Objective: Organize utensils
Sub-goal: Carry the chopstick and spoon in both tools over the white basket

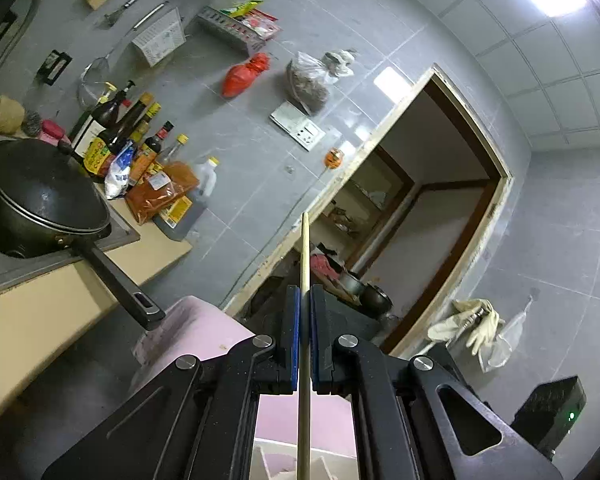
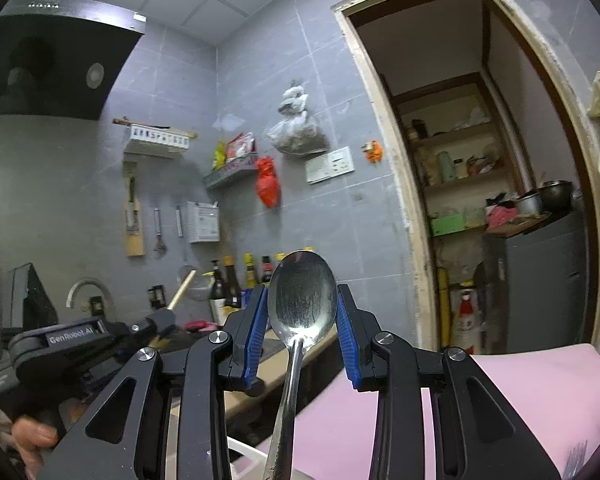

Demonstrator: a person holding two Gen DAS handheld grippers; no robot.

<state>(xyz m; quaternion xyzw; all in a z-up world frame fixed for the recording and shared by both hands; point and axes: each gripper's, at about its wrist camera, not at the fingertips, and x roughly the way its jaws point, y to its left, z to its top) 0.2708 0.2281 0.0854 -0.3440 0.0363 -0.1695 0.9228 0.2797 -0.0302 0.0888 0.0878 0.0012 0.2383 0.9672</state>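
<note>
I hold a chopstick in one hand and a spoon sits by the other.

My left gripper [image 1: 304, 300] pinches the wooden chopstick [image 1: 305, 280] tight between its blue pads; the stick points up toward the doorway [image 1: 428, 208]; my right gripper [image 2: 302, 300] has its jaws wide apart; the shiny spoon [image 2: 302, 296] stands up between them, its bowl just beside both pads.
</note>
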